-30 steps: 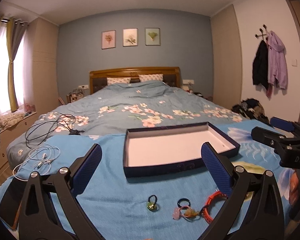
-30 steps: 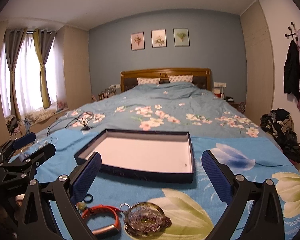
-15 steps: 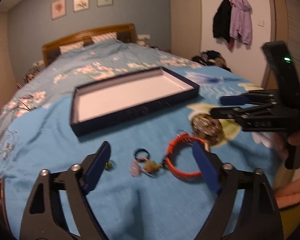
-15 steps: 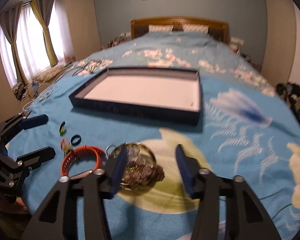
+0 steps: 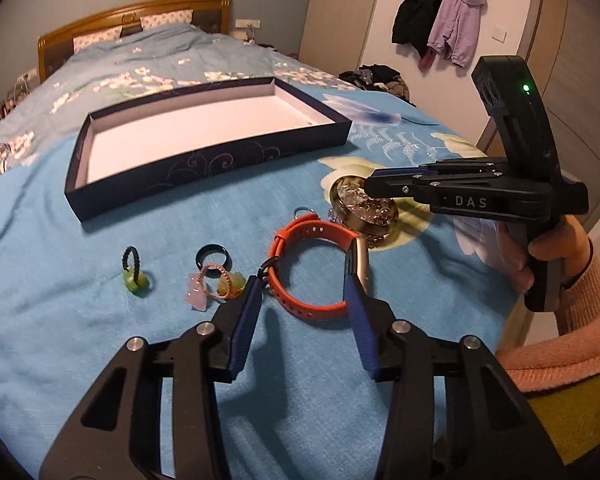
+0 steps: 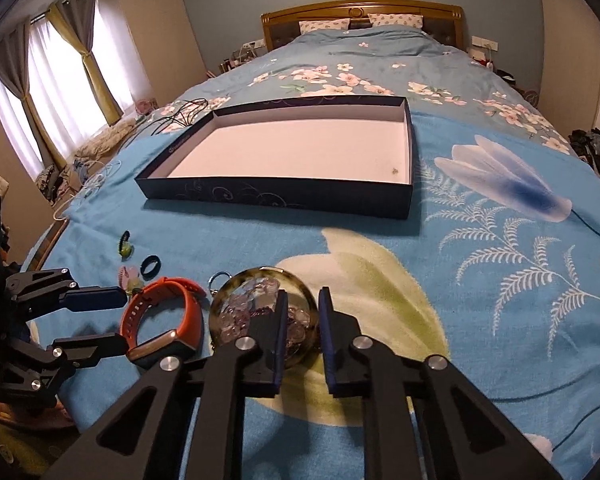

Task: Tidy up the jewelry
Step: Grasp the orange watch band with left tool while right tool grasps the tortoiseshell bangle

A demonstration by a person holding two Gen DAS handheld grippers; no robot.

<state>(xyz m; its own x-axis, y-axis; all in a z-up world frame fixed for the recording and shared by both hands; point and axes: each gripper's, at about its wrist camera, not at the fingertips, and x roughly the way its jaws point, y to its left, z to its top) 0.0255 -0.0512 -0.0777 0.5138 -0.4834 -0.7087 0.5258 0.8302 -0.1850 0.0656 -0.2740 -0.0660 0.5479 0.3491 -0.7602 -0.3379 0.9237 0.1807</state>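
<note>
An open dark blue box (image 5: 220, 156) (image 6: 284, 196) with a white inside lies on the blue blanket. Before it lie an orange watch band (image 5: 320, 236) (image 6: 156, 300), a round glass dish of beads (image 5: 360, 200) (image 6: 252, 300), a black ring (image 5: 213, 258) (image 6: 151, 266), a pink and green charm loop (image 5: 216, 284) and a green charm on a black loop (image 5: 134, 276) (image 6: 124, 246). My left gripper (image 5: 302, 280) (image 6: 104, 316) is open, its fingers on either side of the orange band. My right gripper (image 6: 302, 300) is nearly closed, its fingers astride the dish's right rim.
Cables and earphones (image 6: 100, 176) lie on the bed's left side. Clothes are piled on the floor at the right (image 5: 380, 78). Coats hang on the wall (image 5: 440, 20).
Both grippers have come down and forward to the jewelry. The left has narrowed around the orange band. The right has narrowed over the glass dish.
</note>
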